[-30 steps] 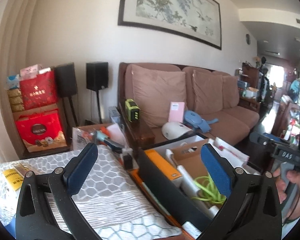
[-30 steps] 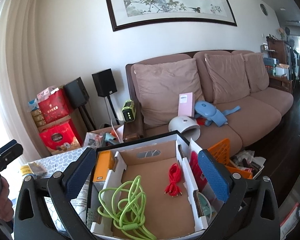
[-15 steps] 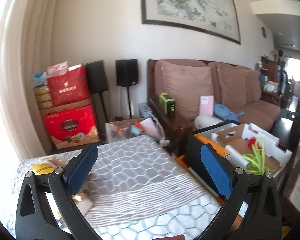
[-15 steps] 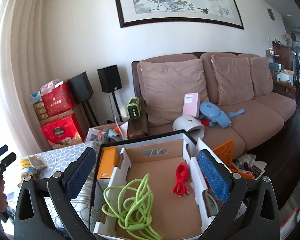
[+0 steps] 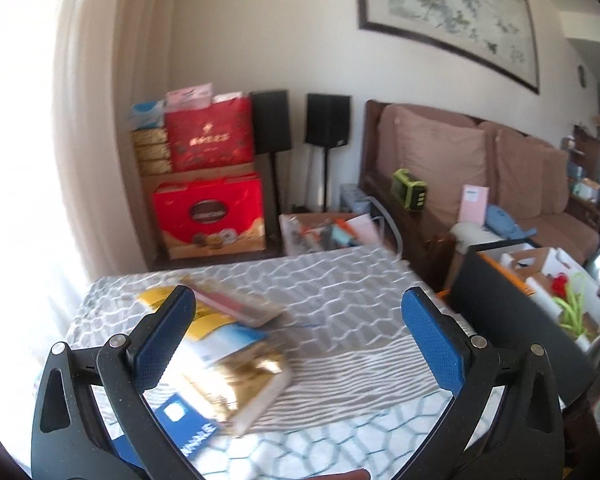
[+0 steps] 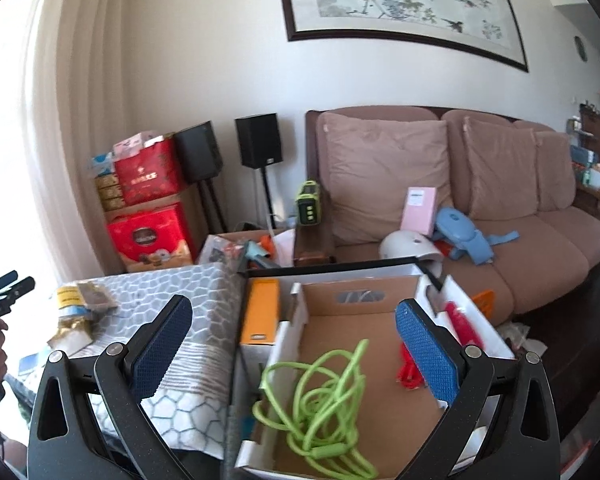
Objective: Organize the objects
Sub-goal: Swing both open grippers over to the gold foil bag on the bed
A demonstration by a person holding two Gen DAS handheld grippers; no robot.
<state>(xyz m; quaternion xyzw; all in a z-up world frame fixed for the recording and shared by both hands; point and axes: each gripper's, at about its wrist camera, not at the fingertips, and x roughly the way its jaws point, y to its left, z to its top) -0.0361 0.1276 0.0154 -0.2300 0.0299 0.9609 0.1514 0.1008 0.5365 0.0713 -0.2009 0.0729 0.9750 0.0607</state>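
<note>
Hovering over the desk [image 5: 340,300], left hand-held gripper [image 5: 296,332] spread wide above packets [image 5: 236,344]. Right hand-held gripper [image 6: 288,344] likewise apart over the box [image 6: 340,320] holding green cable [image 6: 316,396].

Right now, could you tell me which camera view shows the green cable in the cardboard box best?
The right wrist view: the green cable lies coiled on the cardboard box floor, close between the open right gripper fingers. The left wrist view shows only a small part of it, far right over the box wall.
</note>
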